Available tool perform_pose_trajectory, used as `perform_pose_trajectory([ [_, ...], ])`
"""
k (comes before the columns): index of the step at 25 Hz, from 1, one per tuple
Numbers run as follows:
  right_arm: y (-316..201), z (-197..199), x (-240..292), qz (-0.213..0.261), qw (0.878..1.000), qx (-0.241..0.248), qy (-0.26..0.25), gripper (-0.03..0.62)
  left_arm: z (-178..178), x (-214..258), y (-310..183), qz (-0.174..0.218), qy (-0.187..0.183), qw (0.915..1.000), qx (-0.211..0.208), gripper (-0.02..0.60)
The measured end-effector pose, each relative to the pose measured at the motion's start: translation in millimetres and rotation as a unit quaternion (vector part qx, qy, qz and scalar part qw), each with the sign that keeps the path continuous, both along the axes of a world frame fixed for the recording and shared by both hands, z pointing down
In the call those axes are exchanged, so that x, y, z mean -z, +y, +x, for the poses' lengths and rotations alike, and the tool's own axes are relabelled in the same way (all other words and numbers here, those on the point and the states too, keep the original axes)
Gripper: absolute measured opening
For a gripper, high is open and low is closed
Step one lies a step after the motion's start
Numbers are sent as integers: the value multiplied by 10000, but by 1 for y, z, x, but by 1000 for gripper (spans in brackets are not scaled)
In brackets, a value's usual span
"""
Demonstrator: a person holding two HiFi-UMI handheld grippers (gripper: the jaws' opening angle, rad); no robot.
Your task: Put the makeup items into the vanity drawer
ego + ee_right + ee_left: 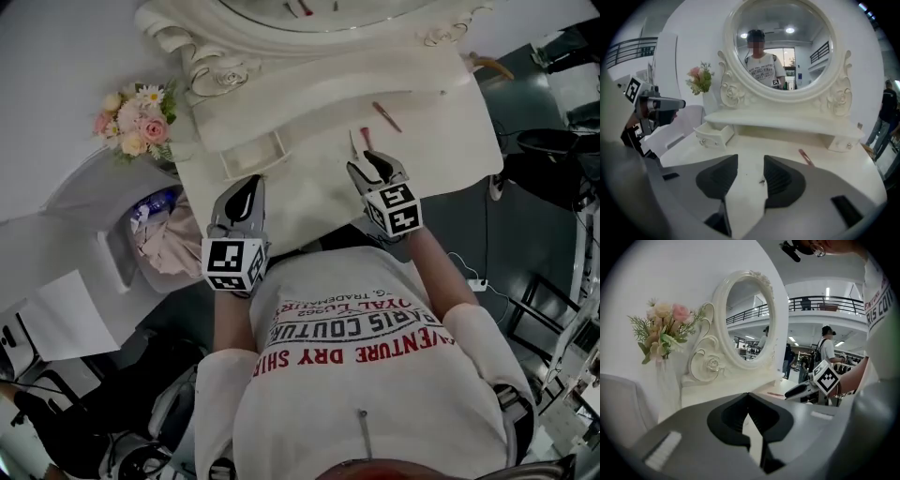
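Small vanity drawer (251,156) stood pulled open at the left of the vanity top (441,141), its white floor showing. Red makeup pencil (385,116) lay out on the top, well right of the drawer. A shorter red item (366,139) lay just ahead of the right gripper (367,164), whose jaws were apart and empty. Left gripper (246,187) sat near the drawer, jaws pressed together on nothing. Bin (117,253) beside the vanity held crumpled bags (164,234).

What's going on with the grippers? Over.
Left gripper shut, empty. Right gripper open, empty. Pencil on table; drawer open. Nothing blocking.
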State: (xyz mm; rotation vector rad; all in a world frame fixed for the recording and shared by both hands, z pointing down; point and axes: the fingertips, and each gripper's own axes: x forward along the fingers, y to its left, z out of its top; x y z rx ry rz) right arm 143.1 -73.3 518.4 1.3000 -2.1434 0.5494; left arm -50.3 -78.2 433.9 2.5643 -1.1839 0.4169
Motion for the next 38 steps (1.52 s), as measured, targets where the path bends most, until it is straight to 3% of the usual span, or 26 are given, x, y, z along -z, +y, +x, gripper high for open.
perform_pose_trajectory([
  [9,-8,17,-75,-1045,9940,325,29,152,12,-26,-3,-231,-162,9977,620,6],
  [15,-16,22,-95,-1310,9898,491,286,145,22,-41,5,-368,-223,9955,845,6],
  [18,-19,27,-99,-1431,9872,516,476,81,27,-43,9,-374,-235,9948,916,6],
  [22,-19,25,-99,-1522,9844,676,574,74,31,-38,13,-240,-231,9952,919,6],
  [26,-18,19,-88,-1429,9854,750,544,67,28,-28,16,-75,-206,9955,923,6],
  [34,-29,-18,-35,-777,9907,1067,338,64,8,2,22,266,-196,9959,837,6],
  [38,-31,-62,-9,-541,9842,1684,66,64,-14,15,27,433,-249,9950,866,6],
])
